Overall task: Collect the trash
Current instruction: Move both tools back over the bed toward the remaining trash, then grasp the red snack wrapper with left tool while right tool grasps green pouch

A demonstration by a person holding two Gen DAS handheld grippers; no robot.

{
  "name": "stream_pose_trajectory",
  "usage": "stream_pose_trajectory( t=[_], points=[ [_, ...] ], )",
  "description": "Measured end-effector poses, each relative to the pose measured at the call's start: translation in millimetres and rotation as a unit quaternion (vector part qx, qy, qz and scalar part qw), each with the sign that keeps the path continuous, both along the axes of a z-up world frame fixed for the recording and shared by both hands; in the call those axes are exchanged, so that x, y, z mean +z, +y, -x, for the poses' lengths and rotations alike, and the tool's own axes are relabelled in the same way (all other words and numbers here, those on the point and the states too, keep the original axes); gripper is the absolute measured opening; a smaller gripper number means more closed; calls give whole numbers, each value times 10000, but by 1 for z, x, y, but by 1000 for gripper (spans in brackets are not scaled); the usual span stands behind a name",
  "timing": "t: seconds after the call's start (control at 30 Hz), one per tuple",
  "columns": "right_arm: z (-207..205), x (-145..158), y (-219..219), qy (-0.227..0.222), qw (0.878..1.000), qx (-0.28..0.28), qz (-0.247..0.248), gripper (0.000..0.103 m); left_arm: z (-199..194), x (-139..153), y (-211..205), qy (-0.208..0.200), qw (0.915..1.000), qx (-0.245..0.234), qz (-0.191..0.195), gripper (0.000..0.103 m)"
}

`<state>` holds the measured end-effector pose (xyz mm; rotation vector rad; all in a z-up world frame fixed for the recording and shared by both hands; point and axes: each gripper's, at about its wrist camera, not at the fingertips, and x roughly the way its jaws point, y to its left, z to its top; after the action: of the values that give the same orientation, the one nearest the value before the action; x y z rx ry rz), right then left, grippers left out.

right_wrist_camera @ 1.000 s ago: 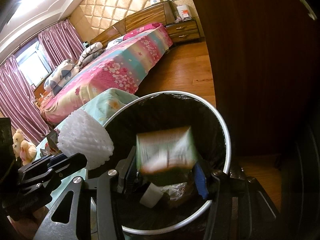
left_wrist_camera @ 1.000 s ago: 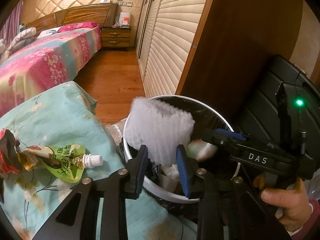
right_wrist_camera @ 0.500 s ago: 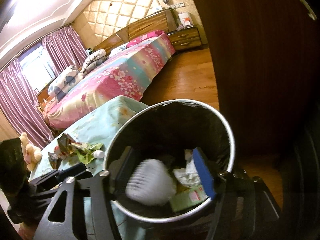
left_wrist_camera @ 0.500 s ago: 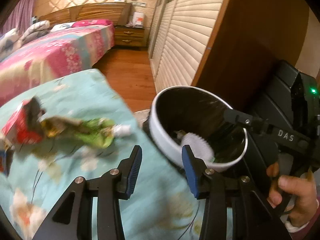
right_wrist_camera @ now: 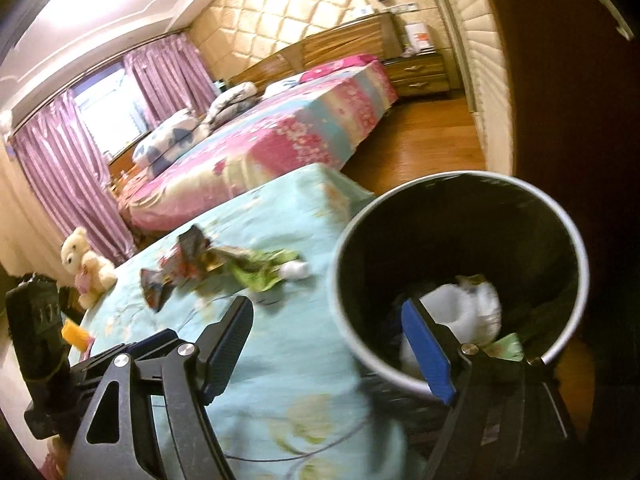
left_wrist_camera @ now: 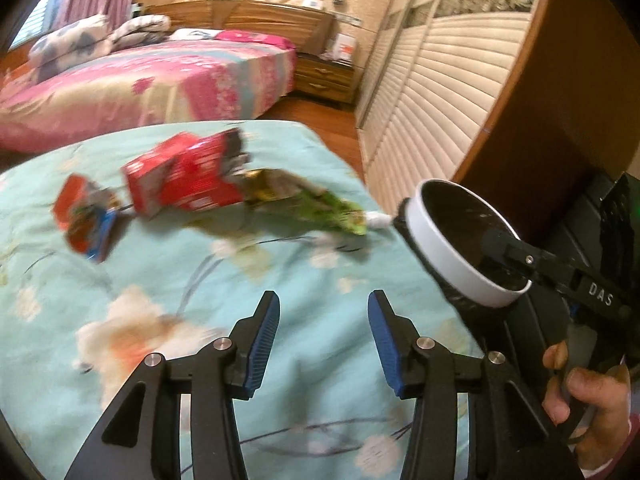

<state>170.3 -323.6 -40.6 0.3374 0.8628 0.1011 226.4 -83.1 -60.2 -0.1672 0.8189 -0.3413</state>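
Observation:
Trash lies on a light blue flowered cover [left_wrist_camera: 280, 300]: a red carton [left_wrist_camera: 184, 178], a small red and blue wrapper [left_wrist_camera: 86, 220] and a green spouted pouch [left_wrist_camera: 320, 210]. The pile also shows in the right wrist view [right_wrist_camera: 224, 266]. A white-rimmed bin [left_wrist_camera: 456, 256] with a black liner stands at the cover's right edge; it holds white foam [right_wrist_camera: 468, 308] and a green packet [right_wrist_camera: 506, 346]. My left gripper [left_wrist_camera: 323, 332] is open and empty above the cover, short of the trash. My right gripper [right_wrist_camera: 332, 344] is open and empty at the bin's near rim.
A pink flowered bed [left_wrist_camera: 152, 84] stands beyond the cover. A louvred wardrobe [left_wrist_camera: 432, 92] and dark wooden panel [left_wrist_camera: 560, 100] stand behind the bin. A wooden nightstand [left_wrist_camera: 324, 80] is at the back. A teddy bear [right_wrist_camera: 86, 266] sits at the cover's far left.
The white foam left my left gripper and dropped into the bin, as did the green packet from my right gripper. Both grippers swung left, away from the bin toward the trash.

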Motion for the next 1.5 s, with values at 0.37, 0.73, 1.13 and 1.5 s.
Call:
stream_pose_trajectory(
  t=[0.37,0.73,1.13,1.5],
  points=[
    [-10,-13,56,56,9974,699,156,81,25,2,53,126,9982,586,0,48],
    [-33,-29,90,106,9891,1351,582,82,15,5,92,137,9947,1017,-67,51],
    [-80,-37,102,139,9745,1889,1206,84,-41,0,117,132,9897,1303,-575,56],
    [-121,-64,118,629,9548,2416,1615,83,-101,-22,119,77,9886,1004,-1117,51]
  ],
)
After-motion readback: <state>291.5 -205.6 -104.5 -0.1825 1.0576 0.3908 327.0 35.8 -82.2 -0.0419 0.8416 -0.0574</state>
